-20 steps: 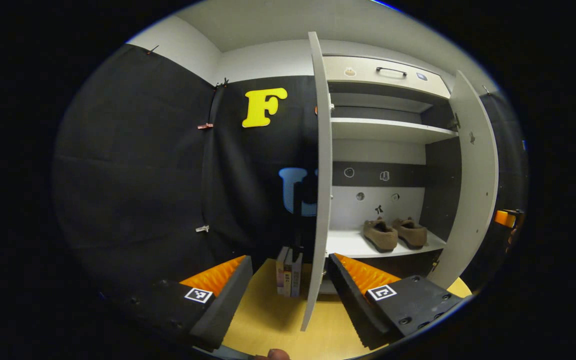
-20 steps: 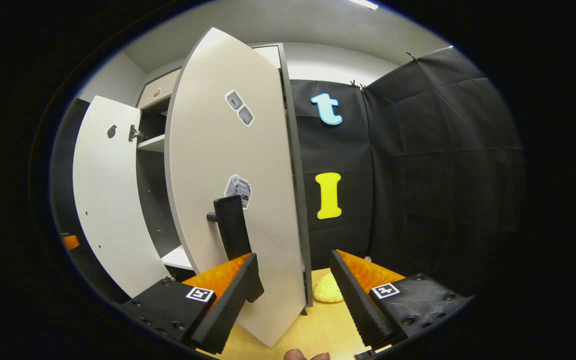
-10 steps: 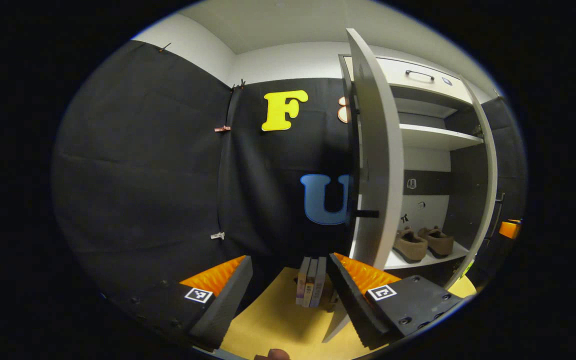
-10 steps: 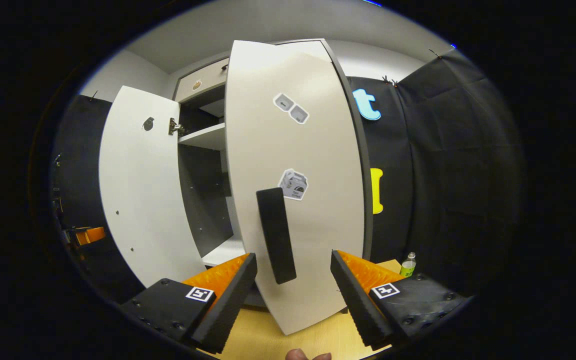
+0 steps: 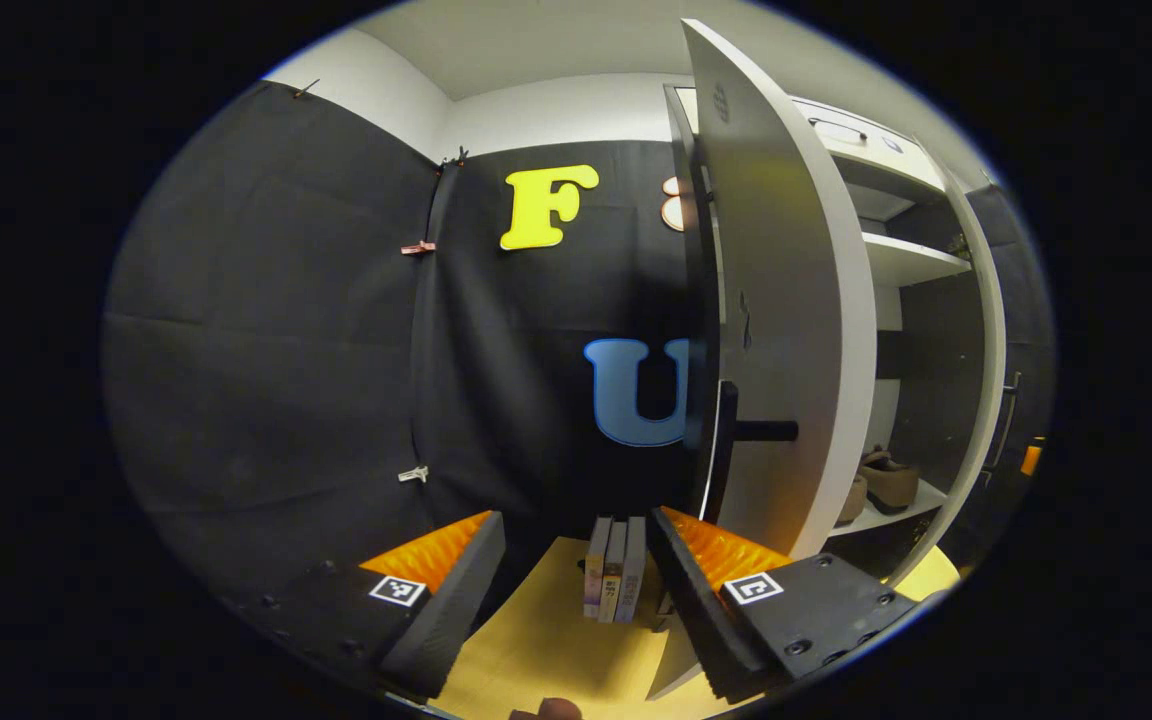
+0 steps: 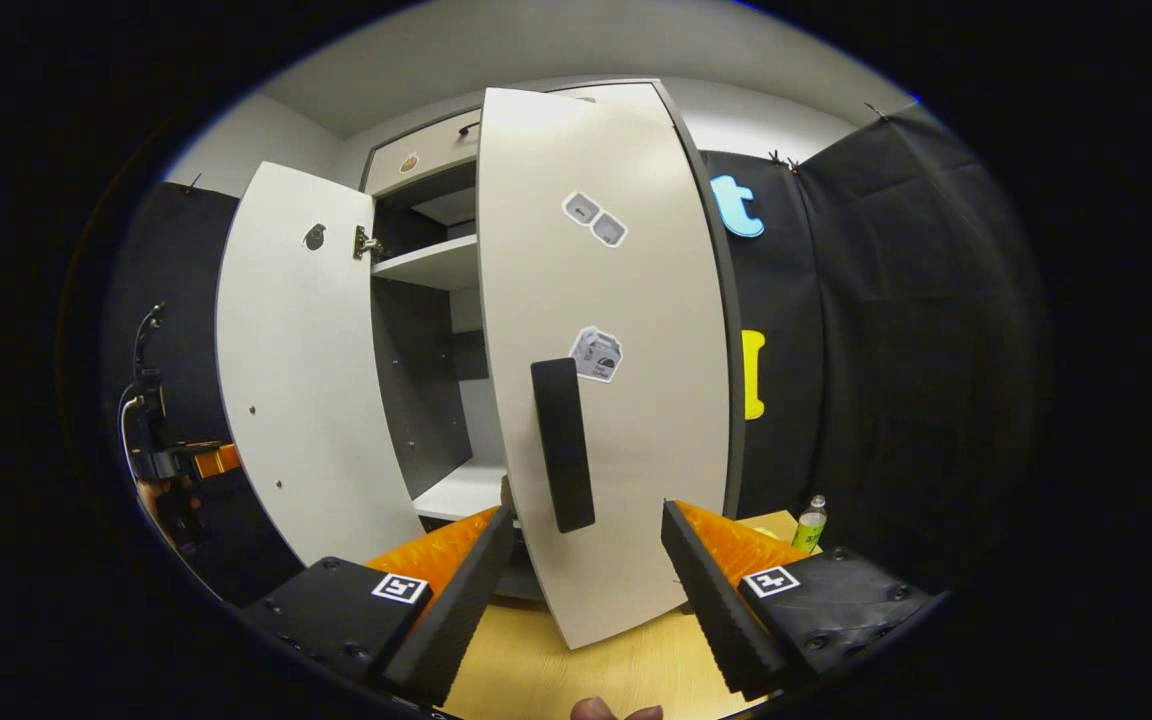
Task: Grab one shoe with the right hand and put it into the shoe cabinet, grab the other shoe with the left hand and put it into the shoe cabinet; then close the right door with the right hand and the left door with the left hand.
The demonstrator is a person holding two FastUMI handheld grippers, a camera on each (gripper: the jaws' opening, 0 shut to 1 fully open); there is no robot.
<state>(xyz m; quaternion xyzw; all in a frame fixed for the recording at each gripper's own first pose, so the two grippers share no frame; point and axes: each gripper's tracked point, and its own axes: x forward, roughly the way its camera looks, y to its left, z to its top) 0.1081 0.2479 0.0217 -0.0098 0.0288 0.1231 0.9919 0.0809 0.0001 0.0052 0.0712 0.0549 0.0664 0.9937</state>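
Note:
In the left gripper view the cabinet's left door (image 5: 786, 300) stands half open, its outer face and black handle (image 5: 736, 440) just past my open left gripper (image 5: 576, 590). Behind the door's edge, two brown shoes (image 5: 886, 482) sit on the bottom shelf, partly hidden. The right door (image 5: 976, 350) stands open at the far side. In the right gripper view the right door (image 6: 626, 420) faces me with its black handle (image 6: 561, 445) straight above the gap of my open right gripper (image 6: 586, 590). Nothing is between either gripper's fingers. The left door (image 6: 306, 380) shows its inner face there.
Three books (image 5: 616, 580) stand on the wooden floor beside the left door. A small green bottle (image 6: 809, 520) stands right of the cabinet. A white shelf (image 6: 436, 265) crosses the cabinet's upper part. The other gripper and a hand (image 6: 186, 465) are at the far left.
The left door has swung further toward shut and hides more of the shoes. My left gripper has come round to its outer face. The right door has turned slightly, its handle now centred over my right gripper.

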